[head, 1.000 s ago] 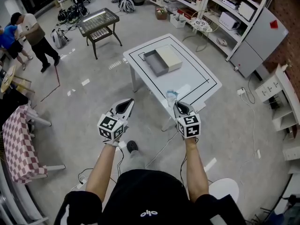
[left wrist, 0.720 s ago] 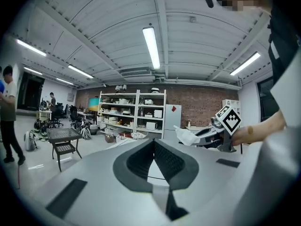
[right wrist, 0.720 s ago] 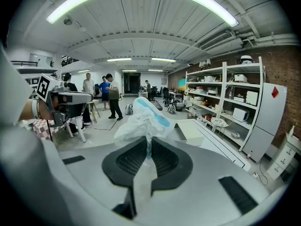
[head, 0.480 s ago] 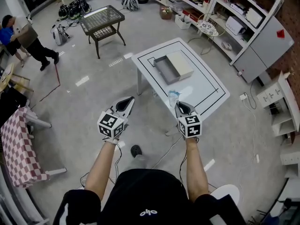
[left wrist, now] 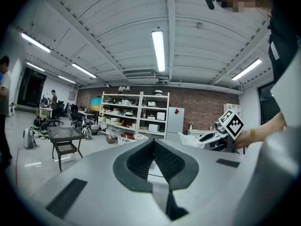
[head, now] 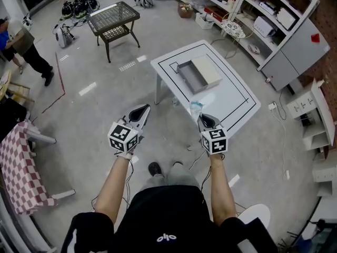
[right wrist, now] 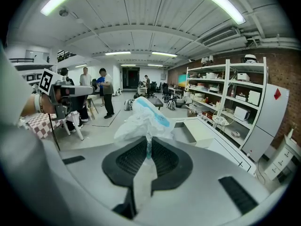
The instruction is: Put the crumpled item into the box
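The step in hand is judged to be the carry. The crumpled item (right wrist: 143, 119), a wad of thin white film with a blue patch, is to be brought to the box (head: 189, 77). The box lies open on the white worktop (head: 234, 101) in the upper centre of the head view, with a pale flat slab (head: 206, 71) touching its right side. For the step to be done well, the clamp should be kept firm until the wad is over the grey opening, since so light a film is likely to slip or drift if let go early. The release is best made low, inside the walls, and not above the pale flat slab. The worktop's near edge should be cleared on the approach.

The jaws of the right gripper (head: 203, 118) are closed upon the lower part of the crumpled item. It is pinched between the ribbed pads (right wrist: 164, 159) and billows above them in the centre of the right gripper view. In the head view it is seen just below centre, by the worktop's near edge, well apart from the box. The jaws of the left gripper (head: 141, 110) are set together with nothing between them. That gripper is held over the floor (head: 95, 120) at left of centre, apart from the worktop.
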Tool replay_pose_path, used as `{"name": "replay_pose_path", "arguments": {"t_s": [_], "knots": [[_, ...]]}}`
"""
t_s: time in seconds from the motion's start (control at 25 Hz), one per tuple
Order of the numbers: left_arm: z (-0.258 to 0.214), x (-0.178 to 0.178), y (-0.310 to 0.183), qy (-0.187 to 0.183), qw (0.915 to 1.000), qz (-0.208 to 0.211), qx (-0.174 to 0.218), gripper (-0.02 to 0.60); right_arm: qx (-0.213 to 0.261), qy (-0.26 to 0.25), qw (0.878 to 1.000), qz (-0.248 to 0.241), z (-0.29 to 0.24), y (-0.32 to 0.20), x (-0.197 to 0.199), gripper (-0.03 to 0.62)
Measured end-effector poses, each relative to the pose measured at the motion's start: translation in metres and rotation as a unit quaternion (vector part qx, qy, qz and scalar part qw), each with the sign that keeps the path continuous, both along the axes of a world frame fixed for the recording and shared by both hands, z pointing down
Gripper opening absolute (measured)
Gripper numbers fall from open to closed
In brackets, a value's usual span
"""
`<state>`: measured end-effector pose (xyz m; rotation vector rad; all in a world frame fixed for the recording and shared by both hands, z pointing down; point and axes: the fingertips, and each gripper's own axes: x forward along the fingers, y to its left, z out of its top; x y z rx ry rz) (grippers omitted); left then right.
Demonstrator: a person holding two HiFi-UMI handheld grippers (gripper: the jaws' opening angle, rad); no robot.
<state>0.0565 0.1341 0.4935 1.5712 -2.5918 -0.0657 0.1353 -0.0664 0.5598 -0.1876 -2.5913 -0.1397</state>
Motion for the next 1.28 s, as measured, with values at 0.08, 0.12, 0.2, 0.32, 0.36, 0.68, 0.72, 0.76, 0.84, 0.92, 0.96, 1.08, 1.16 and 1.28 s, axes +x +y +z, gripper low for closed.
{"name": "replay_pose_path", "arguments": {"t_s": [0.08, 0.12, 0.2, 0.32, 0.36, 0.68, 0.72, 0.76, 0.84, 0.92, 0.96, 1.08, 1.16, 1.28], "knots": [[0.0, -0.002, 0.005, 0.001, 1.0, -0.005, 0.003, 0.007, 0.001, 0.003, 1.0, 0.0, 0.001, 0.001, -0.002, 0.041], [0.001, -0.004, 0.008, 0.002, 1.0, -0.008, 0.005, 0.008, 0.002, 0.003, 1.0, -0.001, 0.002, 0.002, -0.004, 0.041], [0.004, -0.009, 0.015, 0.004, 0.9999, -0.013, 0.007, 0.008, 0.003, 0.005, 1.0, -0.003, 0.004, 0.006, -0.01, 0.041], [0.01, -0.02, 0.025, 0.009, 0.9998, -0.019, 0.007, 0.006, 0.002, 0.005, 1.0, -0.006, 0.008, 0.013, -0.023, 0.041], [0.011, -0.026, 0.027, 0.01, 0.9997, -0.021, 0.007, 0.008, 0.001, 0.005, 1.0, -0.008, 0.008, 0.016, -0.027, 0.041], [0.012, -0.071, 0.005, -0.006, 0.9999, 0.005, -0.015, 0.008, 0.016, 0.0, 1.0, -0.007, 0.01, 0.013, -0.075, 0.041], [0.013, -0.081, 0.002, -0.007, 0.9998, 0.011, -0.018, 0.008, 0.014, -0.002, 1.0, -0.003, 0.011, 0.013, -0.084, 0.041], [0.014, -0.091, -0.001, -0.008, 0.9996, 0.016, -0.02, 0.008, 0.012, -0.003, 1.0, 0.001, 0.013, 0.012, -0.093, 0.041], [0.017, -0.115, -0.008, -0.01, 0.9993, 0.027, -0.023, 0.008, 0.008, -0.004, 1.0, 0.008, 0.018, 0.01, -0.113, 0.041], [0.017, -0.138, -0.018, -0.01, 0.9988, 0.04, -0.026, 0.007, 0.004, -0.004, 1.0, 0.018, 0.021, 0.005, -0.134, 0.041], [0.018, -0.148, -0.023, -0.01, 0.9983, 0.05, -0.028, 0.007, 0.002, -0.003, 1.0, 0.024, 0.023, 0.002, -0.144, 0.041], [0.023, -0.178, -0.037, -0.01, 0.996, 0.081, -0.037, 0.008, -0.005, -0.001, 0.999, 0.049, 0.028, -0.006, -0.172, 0.041], [0.023, -0.205, -0.046, -0.012, 0.9943, 0.096, -0.044, 0.008, -0.009, -0.005, 0.998, 0.063, 0.026, -0.01, -0.194, 0.041], [0.019, -0.241, -0.061, -0.013, 0.9921, 0.116, -0.047, 0.008, -0.014, -0.004, 0.997, 0.082, 0.024, -0.021, -0.223, 0.041]]}}
